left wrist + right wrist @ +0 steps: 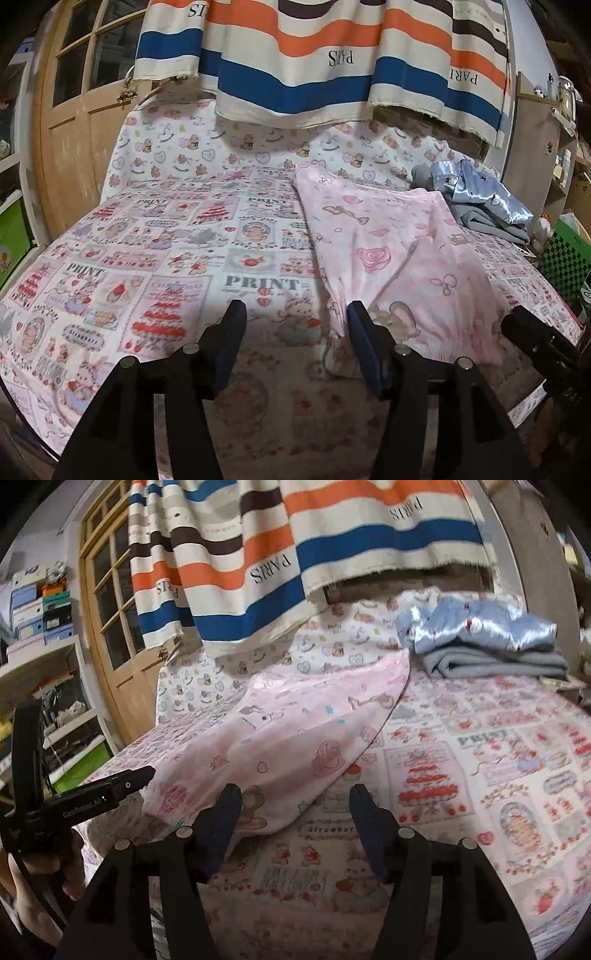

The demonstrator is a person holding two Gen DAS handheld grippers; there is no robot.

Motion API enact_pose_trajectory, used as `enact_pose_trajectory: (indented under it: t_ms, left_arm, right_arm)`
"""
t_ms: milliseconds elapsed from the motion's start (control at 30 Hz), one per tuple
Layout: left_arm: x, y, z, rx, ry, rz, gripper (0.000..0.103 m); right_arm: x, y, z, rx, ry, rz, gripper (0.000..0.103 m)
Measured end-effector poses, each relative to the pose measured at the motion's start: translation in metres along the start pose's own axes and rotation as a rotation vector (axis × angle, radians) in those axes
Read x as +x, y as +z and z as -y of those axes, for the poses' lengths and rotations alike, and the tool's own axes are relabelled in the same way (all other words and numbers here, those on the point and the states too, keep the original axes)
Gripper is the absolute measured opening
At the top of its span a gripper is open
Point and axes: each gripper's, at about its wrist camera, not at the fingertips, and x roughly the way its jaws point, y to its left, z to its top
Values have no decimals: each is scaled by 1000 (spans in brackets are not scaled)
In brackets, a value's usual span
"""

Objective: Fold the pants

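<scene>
The pink printed pants (391, 254) lie stretched out on the patterned cloth of the table (155, 258), waistband toward me, legs pointing away. My left gripper (297, 310) is open and empty, hovering just left of the waistband. My right gripper (295, 794) is open and empty, hovering at the right side of the waistband, with the pants (291, 731) running away to the upper right. The left gripper's body also shows in the right wrist view (92, 797) at the waistband's left corner. The right gripper's body shows at the right edge of the left wrist view (543, 343).
A pile of light blue satin and grey clothes (480, 199) sits at the far right of the table, also in the right wrist view (487, 642). A striped curtain (314, 62) hangs behind. A wooden door (81, 92) and shelves (37, 657) stand to the left.
</scene>
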Motion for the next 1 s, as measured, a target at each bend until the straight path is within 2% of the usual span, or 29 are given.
enact_pose_trajectory:
  t_ms: [100, 267, 433, 500, 600, 700, 833, 867, 900, 933, 1000]
  left_arm:
    - [-9, -3, -1, 14, 1, 11, 58]
    - [-19, -10, -3, 52, 48, 9, 58]
    - [-24, -19, -7, 40, 42, -8, 57]
    - [-24, -21, -6, 45, 16, -20, 57]
    - [-23, -22, -2, 50, -67, -37, 53]
    - [-15, -21, 5, 73, -121, -65, 51]
    - [-4, -18, 17, 141, -101, -57, 49]
    - [-3, -17, 19, 141, -105, -59, 39]
    - [-1, -15, 20, 137, -136, -63, 22]
    - [2, -15, 22, 133, -172, -77, 16]
    - [4, -12, 26, 142, -170, -73, 9]
  right_arm:
    - [-6, -1, -5, -48, 16, 5, 63]
    - [-13, -1, -9, -71, 59, 15, 63]
    - [-10, 4, -18, -88, 102, 13, 63]
    - [-8, 5, -22, -89, 128, 14, 62]
    - [-6, 7, -29, -90, 170, 11, 62]
    - [-4, 8, -34, -105, 181, 12, 59]
    - [-5, 11, -36, -115, 186, 21, 58]
    - [-6, 13, -37, -120, 186, 23, 58]
    - [-7, 15, -37, -130, 187, 27, 58]
    - [-7, 17, -38, -144, 190, 30, 58]
    - [-9, 21, -41, -169, 198, 36, 58]
